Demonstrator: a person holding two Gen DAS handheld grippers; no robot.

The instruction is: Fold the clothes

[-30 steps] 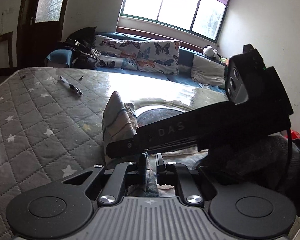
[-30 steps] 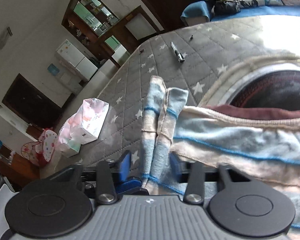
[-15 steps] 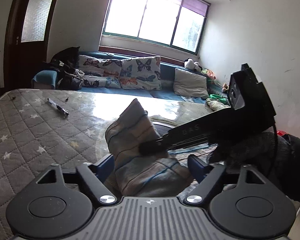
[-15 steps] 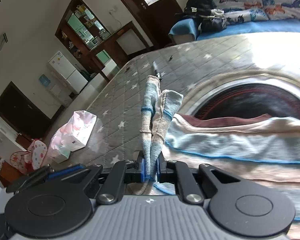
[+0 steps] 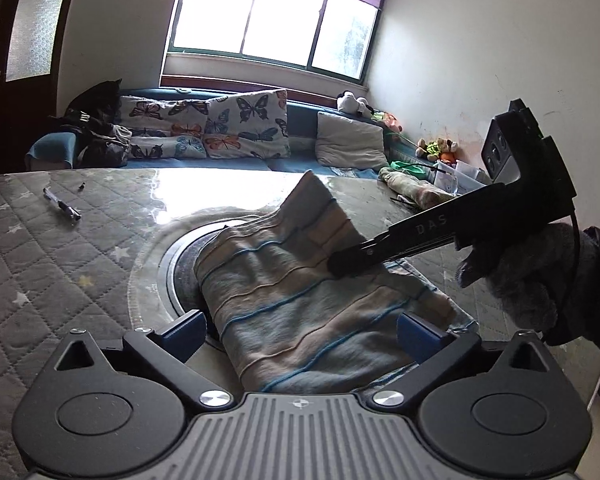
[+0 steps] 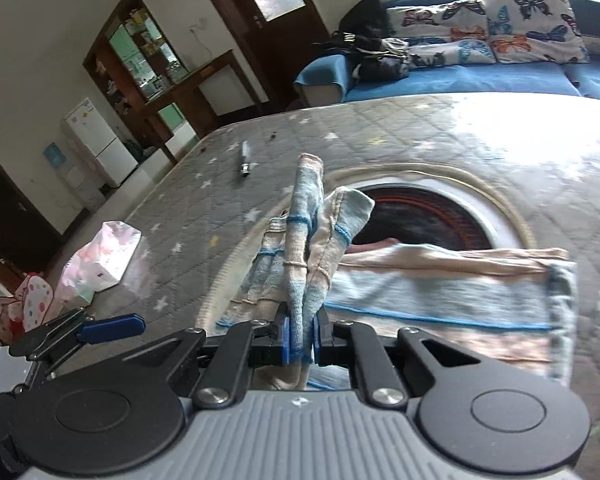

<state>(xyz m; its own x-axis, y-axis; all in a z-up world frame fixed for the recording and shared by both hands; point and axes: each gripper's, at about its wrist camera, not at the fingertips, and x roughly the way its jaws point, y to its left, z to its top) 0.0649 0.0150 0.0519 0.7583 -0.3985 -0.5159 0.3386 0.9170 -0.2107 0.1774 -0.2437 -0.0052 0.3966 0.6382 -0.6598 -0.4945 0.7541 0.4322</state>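
A striped blue and beige garment (image 5: pixel 300 300) lies on the quilted grey table (image 5: pixel 40 248), over a dark round inset. My left gripper (image 5: pixel 300 330) is open, its blue pads on either side of the cloth near the table. My right gripper (image 6: pixel 302 338) is shut on a bunched corner of the garment (image 6: pixel 312 248) and holds it up above the rest of the cloth (image 6: pixel 440 300). In the left wrist view the right gripper (image 5: pixel 340 266) comes in from the right and pinches the raised fold. The open left gripper also shows at the left edge of the right wrist view (image 6: pixel 112 326).
A pen (image 5: pixel 62 206) lies on the far left of the table. A tissue pack (image 6: pixel 100 258) sits at the table's left edge. A blue sofa with butterfly cushions (image 5: pixel 220 128) stands behind the table. Another folded cloth (image 5: pixel 412 188) lies at the far right.
My left gripper has let go of the cloth and opened wide. My right gripper has closed on the bunched corner and lifted it, and the cloth has spread out between the left jaws.
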